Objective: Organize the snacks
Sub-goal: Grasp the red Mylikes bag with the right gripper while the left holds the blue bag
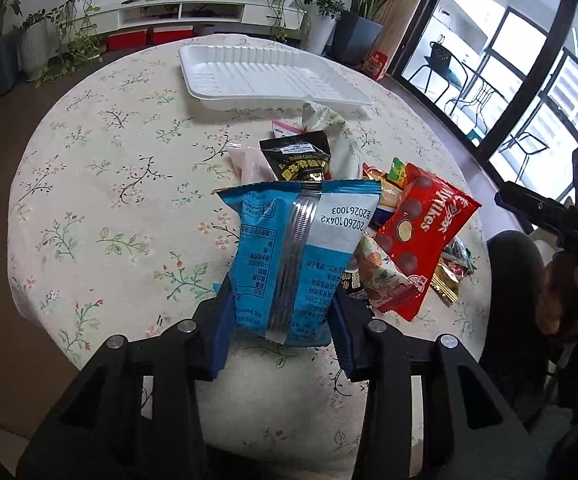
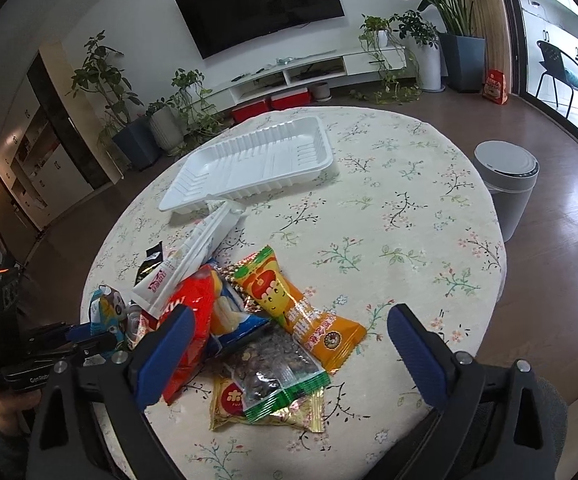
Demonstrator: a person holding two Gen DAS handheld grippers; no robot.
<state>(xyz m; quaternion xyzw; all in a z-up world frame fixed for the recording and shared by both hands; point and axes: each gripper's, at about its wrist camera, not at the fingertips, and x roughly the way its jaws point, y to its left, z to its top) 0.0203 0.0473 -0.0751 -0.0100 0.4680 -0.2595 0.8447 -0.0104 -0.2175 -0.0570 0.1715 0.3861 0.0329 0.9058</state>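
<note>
My left gripper [image 1: 281, 312] is shut on a blue snack bag [image 1: 297, 248] and holds it upright above the table, back side facing the camera. Behind it lies a pile of snacks: a red Mylikes bag [image 1: 421, 236], a black packet [image 1: 297, 156] and a pale long packet [image 1: 341, 136]. My right gripper [image 2: 289, 344] is open above the pile, over a seed packet [image 2: 277, 368], an orange packet [image 2: 297, 304] and the red bag [image 2: 189, 320]. A white tray [image 1: 265, 76] sits empty at the far side, also seen in the right wrist view [image 2: 249, 160]. The left gripper [image 2: 89, 336] shows there at the left edge.
The round table [image 1: 109, 200] has a floral cloth. A grey bin [image 2: 509, 176] stands on the floor beyond the table's right edge. Plants, a TV stand and glass doors ring the room. The right gripper body [image 1: 561, 220] shows at the right of the left wrist view.
</note>
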